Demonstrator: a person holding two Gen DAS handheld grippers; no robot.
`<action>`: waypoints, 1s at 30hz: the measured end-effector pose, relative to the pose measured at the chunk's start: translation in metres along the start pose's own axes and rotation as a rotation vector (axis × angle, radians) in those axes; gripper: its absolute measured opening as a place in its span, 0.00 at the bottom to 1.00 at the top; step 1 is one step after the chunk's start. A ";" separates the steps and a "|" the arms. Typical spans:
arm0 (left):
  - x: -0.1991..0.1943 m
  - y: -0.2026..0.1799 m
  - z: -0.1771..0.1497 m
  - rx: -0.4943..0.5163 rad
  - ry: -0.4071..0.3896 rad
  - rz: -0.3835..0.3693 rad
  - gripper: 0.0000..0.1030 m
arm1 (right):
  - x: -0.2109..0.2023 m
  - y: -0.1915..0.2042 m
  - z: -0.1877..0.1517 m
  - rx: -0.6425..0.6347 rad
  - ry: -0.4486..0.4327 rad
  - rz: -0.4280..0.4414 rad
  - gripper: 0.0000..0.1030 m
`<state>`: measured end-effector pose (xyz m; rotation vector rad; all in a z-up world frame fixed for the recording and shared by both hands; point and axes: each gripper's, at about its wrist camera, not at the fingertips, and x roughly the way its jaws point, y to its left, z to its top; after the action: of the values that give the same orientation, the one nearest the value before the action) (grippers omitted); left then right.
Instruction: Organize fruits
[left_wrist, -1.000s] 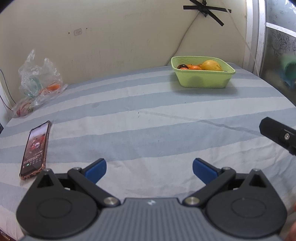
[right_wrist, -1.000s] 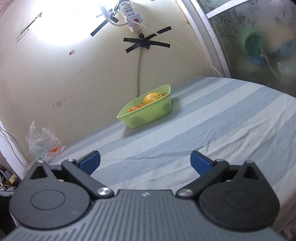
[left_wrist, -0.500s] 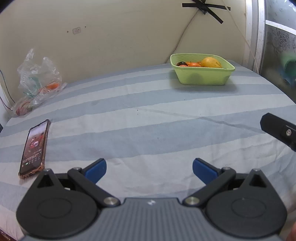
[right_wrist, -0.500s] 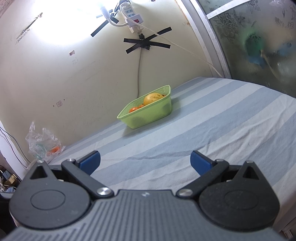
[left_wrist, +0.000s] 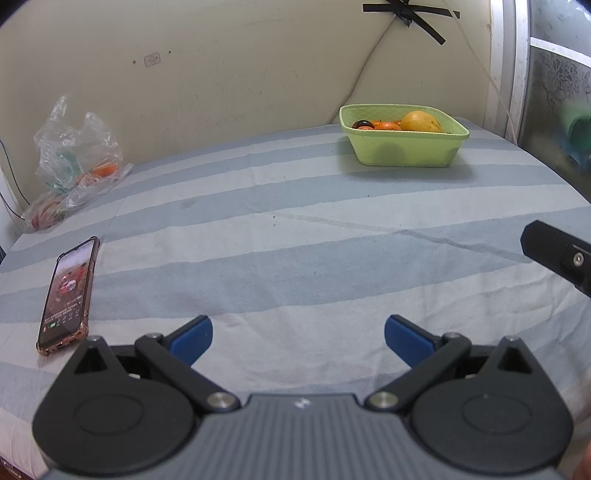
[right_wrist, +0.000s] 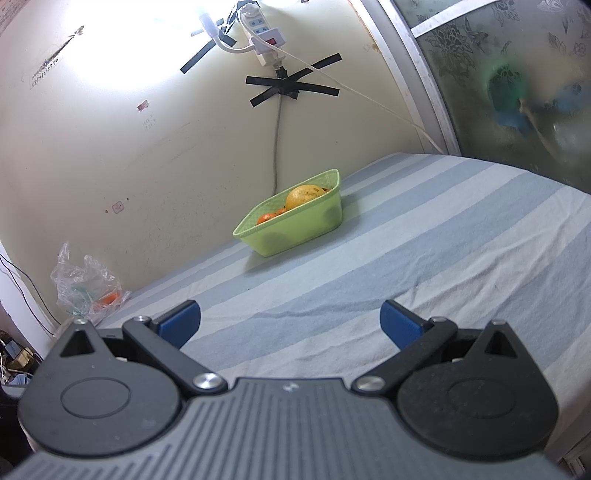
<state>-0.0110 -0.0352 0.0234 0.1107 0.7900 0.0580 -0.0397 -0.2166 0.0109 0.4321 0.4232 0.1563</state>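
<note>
Your light green plastic basket (left_wrist: 404, 147) sits at the far side of the bed, near the wall, holding a large yellow fruit (left_wrist: 421, 121), a few small orange fruits (left_wrist: 384, 125) and one dark round one (left_wrist: 360, 123). A crumpled clear plastic bag (left_wrist: 74, 147) lies by the wall at far left with what looks like another orange fruit inside. Your left gripper (left_wrist: 298, 336) and right gripper (right_wrist: 290, 321) both hover with blue-padded fingers spread wide, holding nothing, well short of the basket. The blue-and-white striped bedsheet (left_wrist: 295, 258) also carries a smartphone in a clear case (left_wrist: 68, 295), its screen lit. Black tape crosses (right_wrist: 291, 86) pin cables to the cream wall.
</note>
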 end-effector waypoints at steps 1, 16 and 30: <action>0.000 0.000 0.000 0.001 0.000 0.000 1.00 | 0.000 0.000 0.000 -0.001 0.000 0.000 1.00; 0.000 -0.001 -0.001 0.000 -0.001 -0.011 1.00 | -0.002 0.000 -0.001 0.005 -0.014 -0.004 1.00; 0.001 -0.003 -0.002 0.008 0.003 -0.022 1.00 | -0.002 0.000 -0.001 0.005 -0.014 -0.005 1.00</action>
<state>-0.0116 -0.0376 0.0211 0.1090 0.7939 0.0341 -0.0425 -0.2166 0.0108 0.4366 0.4108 0.1478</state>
